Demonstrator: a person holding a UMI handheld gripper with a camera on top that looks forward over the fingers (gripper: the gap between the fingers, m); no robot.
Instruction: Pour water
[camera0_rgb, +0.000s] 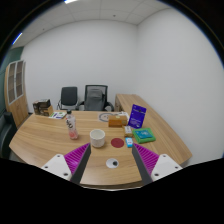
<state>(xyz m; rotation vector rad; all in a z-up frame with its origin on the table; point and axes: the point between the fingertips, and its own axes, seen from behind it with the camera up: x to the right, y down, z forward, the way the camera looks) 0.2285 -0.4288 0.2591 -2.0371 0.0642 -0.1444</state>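
Wood: pale desk top (60, 140), L-shaped, filling the middle of the view beneath white walls
Gripper (111, 160): held above the near edge of the desk, looking down its length
Fingers: spread wide apart, magenta pads (77, 156) facing inward, nothing held between them
Cup (97, 138): white, upright on the desk, just ahead of the fingers and roughly between their tips, touching neither
Bottle (71, 126): clear with a reddish lower part, upright, beyond the cup and off to its left, apart from it
Small round object (116, 144): white with a dark centre, just right of the cup; too small to tell further
Dark spot (112, 162): flat on the desk between the fingers
Purple box (137, 116): upright on the right wing of the desk, well beyond the right finger
Teal item (146, 134): lying flat just in front of the purple box
Chairs (82, 97): two dark office chairs behind the far edge of the desk
Cabinet (17, 92): wooden, against the left wall
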